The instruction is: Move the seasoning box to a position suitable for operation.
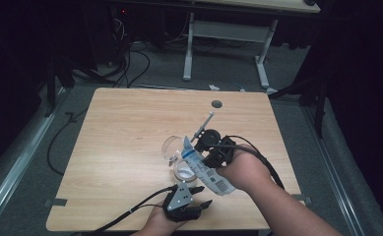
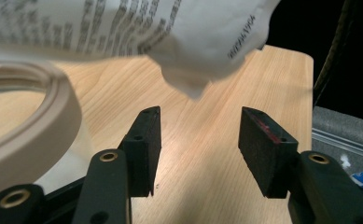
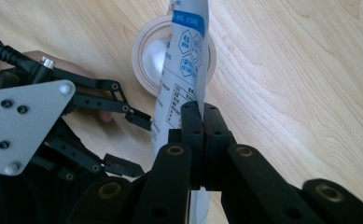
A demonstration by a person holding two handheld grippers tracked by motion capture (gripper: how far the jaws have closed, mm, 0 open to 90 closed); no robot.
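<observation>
Nearest the camera, at the bottom centre of the high view, the left gripper (image 1: 205, 203) sits low over the table's near edge, its jaws apart with nothing between them; in the left gripper view only bare wood lies between the two black pads (image 2: 144, 149). Just above it in the frame, the right gripper (image 1: 213, 158) is clamped tight on a white pouch (image 1: 205, 169) with blue print, pinching its flat edge; in the right gripper view the pouch (image 3: 181, 70) hangs straight out from the closed jaws toward a small white cup (image 3: 147, 56) below its far end. The pouch looks light, soft and crinkly, likely to sag and swing, and a pinch on its sealed edge seems the safest hold; squeezing the filled belly would probably push the contents out. A free corner hangs right above the left jaws (image 2: 188, 86), an easy second hold. Beside the cup lies a clear lid or bowl (image 1: 172, 147), close enough to be knocked. Farther up, the wooden table (image 1: 130, 128) is bare save for a round cable hole (image 1: 216, 104), and beyond it stand desk legs (image 1: 189, 49) and floor cables (image 1: 130, 59).
</observation>
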